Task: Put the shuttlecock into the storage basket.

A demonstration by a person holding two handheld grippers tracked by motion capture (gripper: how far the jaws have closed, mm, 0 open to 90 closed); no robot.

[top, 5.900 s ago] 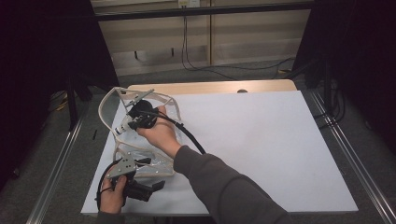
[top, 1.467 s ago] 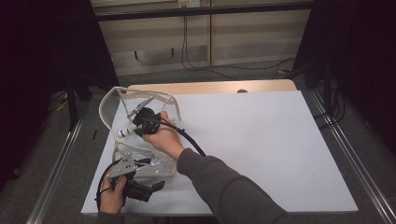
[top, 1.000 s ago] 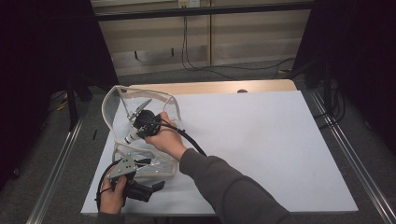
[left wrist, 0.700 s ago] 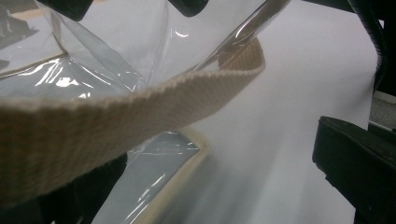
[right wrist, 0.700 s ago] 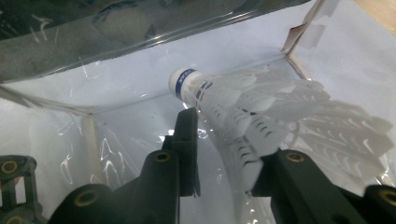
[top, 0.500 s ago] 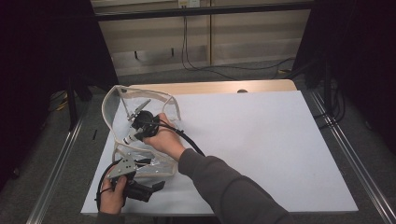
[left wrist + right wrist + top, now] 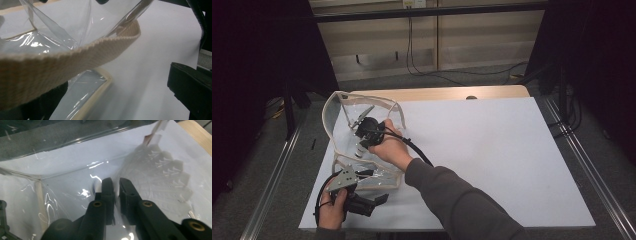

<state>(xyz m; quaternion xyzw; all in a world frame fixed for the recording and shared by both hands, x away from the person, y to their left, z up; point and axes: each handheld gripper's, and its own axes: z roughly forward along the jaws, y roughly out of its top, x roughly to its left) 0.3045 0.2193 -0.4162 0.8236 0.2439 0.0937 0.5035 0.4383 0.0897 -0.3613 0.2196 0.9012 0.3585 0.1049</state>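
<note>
A clear plastic bag (image 7: 343, 112) with beige webbing trim (image 7: 75, 53) lies at the table's (image 7: 492, 150) left edge, mouth agape. Inside it, the right hand-held gripper (image 7: 116, 185) has just been easing apart, a thin slit between its jaws, nothing clamped. The left hand-held gripper (image 7: 379, 200) sits at the bag's near rim; I cannot tell its grip. Bare white tabletop spreads rightward.

White table top (image 7: 492, 150), wooden edge (image 7: 437, 93), wall cables (image 7: 422, 65)
</note>
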